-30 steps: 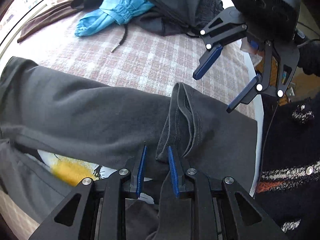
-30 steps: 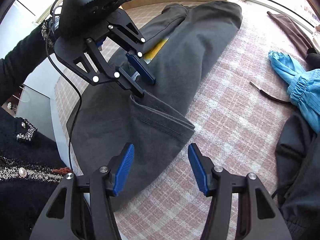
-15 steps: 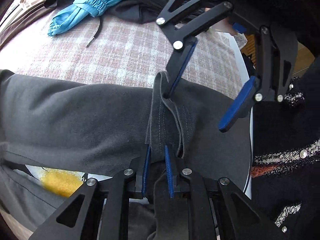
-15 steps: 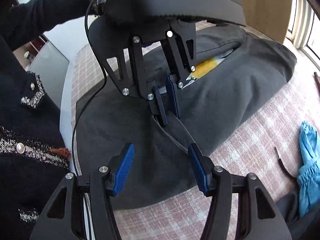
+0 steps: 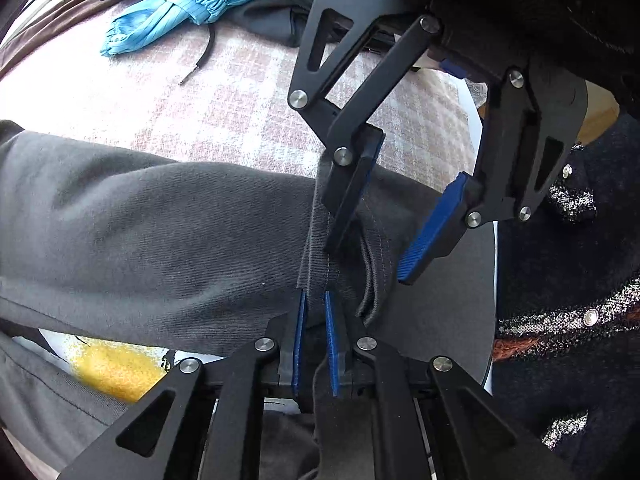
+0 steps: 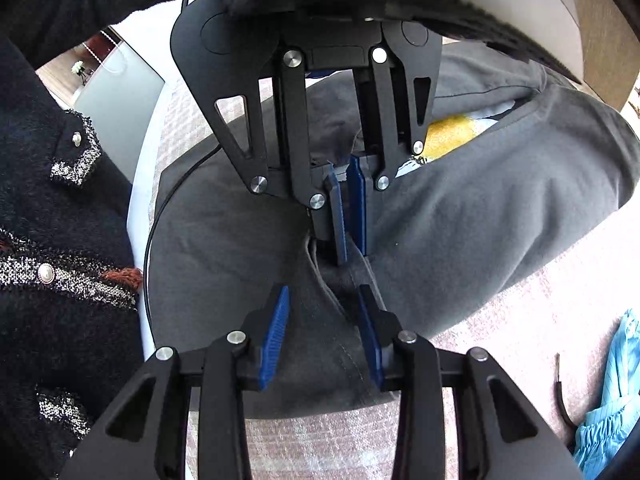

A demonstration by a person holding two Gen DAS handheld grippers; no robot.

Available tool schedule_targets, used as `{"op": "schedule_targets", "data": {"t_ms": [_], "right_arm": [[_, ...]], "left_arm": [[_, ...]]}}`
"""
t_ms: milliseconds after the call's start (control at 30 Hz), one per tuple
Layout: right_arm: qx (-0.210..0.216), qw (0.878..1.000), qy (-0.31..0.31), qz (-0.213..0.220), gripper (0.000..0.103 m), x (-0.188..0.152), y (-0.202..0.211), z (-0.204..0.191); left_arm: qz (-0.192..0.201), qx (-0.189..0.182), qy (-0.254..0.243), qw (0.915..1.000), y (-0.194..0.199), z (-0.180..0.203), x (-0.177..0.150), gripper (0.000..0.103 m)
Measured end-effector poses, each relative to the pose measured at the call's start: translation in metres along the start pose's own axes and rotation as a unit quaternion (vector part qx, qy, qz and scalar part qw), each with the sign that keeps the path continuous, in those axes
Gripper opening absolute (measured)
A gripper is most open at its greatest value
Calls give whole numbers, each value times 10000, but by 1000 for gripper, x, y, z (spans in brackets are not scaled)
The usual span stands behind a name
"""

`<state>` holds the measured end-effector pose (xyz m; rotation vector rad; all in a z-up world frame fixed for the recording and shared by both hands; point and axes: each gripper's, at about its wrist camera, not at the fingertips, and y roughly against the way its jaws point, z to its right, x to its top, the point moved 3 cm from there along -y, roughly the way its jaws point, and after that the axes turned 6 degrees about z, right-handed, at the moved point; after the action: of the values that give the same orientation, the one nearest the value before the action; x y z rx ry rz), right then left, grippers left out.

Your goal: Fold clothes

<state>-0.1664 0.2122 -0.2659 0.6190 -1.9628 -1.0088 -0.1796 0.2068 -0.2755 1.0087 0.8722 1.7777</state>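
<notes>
since half a second ago the right gripper has dropped closer, its spread fingers now straddling the sleeve cuff of the grey sweatshirt. the left gripper stays clenched on that cuff. the sweatshirt lies across the checked cloth, its sleeve brought over the body, yellow print showing beneath. judging by this, the fold is partway, and the blue garment and dark clothes beyond lie unfolded.
</notes>
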Motion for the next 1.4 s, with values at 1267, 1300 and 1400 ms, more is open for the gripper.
{"op": "schedule_targets", "data": {"t_ms": [1267,1300,1400], "right_arm": [[-28,9657,-2324,1160,54,-80,54,-18],[-15,9653,-2324,1190,54,-82,50,-22],[-46,9645,-2326,1252,54,-87,41,-34]], "left_arm": [[720,935,1158,9862,65,3,-70,20],[687,884,1085,9878,59,4,-63,20],[585,731,866,9918,42,10,-41,25]]}}
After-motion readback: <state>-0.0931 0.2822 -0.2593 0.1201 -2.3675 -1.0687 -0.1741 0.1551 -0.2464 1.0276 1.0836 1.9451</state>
